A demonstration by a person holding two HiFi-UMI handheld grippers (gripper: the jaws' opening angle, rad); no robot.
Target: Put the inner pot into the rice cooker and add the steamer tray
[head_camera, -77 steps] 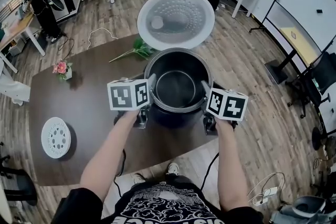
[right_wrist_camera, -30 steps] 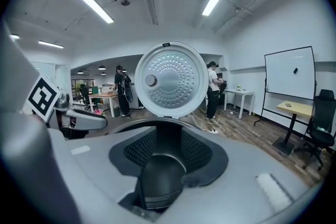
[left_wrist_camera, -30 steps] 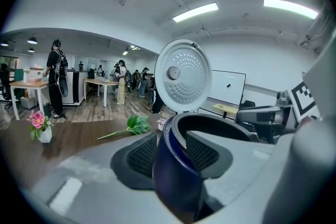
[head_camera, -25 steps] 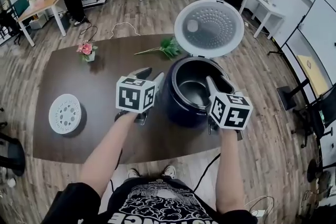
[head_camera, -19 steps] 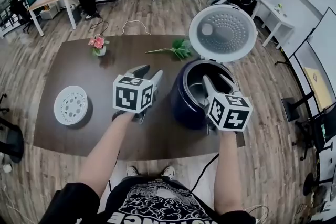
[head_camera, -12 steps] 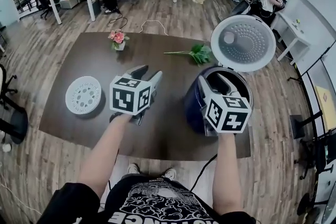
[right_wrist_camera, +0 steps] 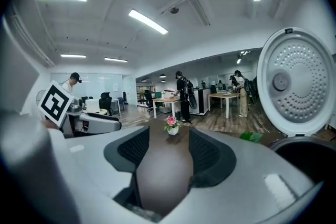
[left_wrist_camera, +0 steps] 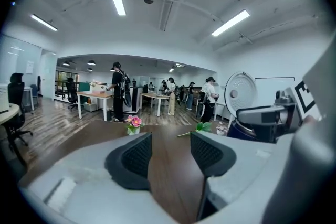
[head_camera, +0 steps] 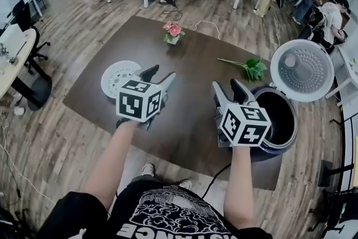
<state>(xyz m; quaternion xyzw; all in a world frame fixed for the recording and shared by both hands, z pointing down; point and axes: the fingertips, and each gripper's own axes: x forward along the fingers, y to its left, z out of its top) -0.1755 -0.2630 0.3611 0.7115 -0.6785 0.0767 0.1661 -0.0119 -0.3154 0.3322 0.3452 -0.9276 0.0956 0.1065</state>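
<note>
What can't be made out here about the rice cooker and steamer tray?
Inside of the rice cooker: head view, dark, near side covered by the right gripper, jaws opening, empty.
Its body: right gripper view, cut off at the right edge.
The steamer tray: head view, lower right rim behind the left gripper, jaws opening, empty; holes too small to count.

One rice cooker (head_camera: 264, 149), one steamer tray (head_camera: 117, 76), one flower vase (head_camera: 172, 32), one leafy sprig (head_camera: 250, 69); two tongs: left tongs (head_camera: 160, 74), right tongs (head_camera: 227, 85).

table (head_camera: 190, 64) | on it: steamer tray (head_camera: 118, 76), flower vase (head_camera: 172, 32), leafy sprig (head_camera: 251, 69), rice cooker (head_camera: 282, 143)
</note>
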